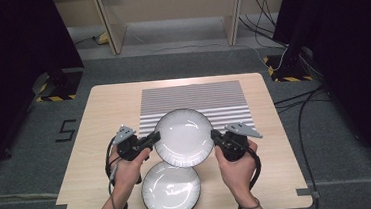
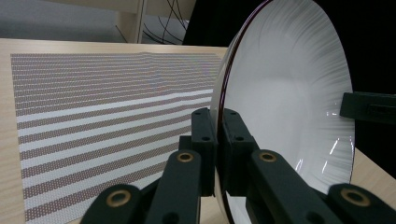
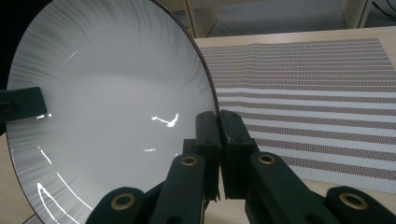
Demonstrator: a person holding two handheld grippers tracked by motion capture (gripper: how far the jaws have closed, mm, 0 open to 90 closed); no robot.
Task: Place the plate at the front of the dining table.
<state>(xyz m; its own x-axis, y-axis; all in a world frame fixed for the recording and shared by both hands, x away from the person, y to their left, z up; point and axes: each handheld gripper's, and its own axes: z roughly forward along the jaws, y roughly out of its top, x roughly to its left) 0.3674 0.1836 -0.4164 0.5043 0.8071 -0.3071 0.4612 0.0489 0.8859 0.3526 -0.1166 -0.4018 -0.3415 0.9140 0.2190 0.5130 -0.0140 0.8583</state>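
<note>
Left side: left gripper [image 1: 152,137], jaws pinching the left rim of the upper white plate [image 1: 183,137]. In the left gripper view the pads [image 2: 204,140] sit tight either side of the plate's dark edge.

Centre: the upper plate is carried between both grippers, lifted off the table [image 1: 96,136], its far half over the near edge of the striped placemat [image 1: 193,96]. Its near rim overlaps the second white plate [image 1: 170,189] in the high view; whether the two touch cannot be told. The second plate lies flat on the table near the front edge, just ahead of the person.

Right side: right gripper [image 1: 217,136], jaws clamped on the plate's right rim, directly opposite the left one. The right gripper view shows the pads [image 3: 232,140] closed on the edge.

Relation that matters: the placemat lies straight ahead, away from the person. The grip line runs left–right across the plate, both hands about equally near. Likely step: carry the plate forward and lower it level onto the mat; uneven lowering could tilt it.
</note>
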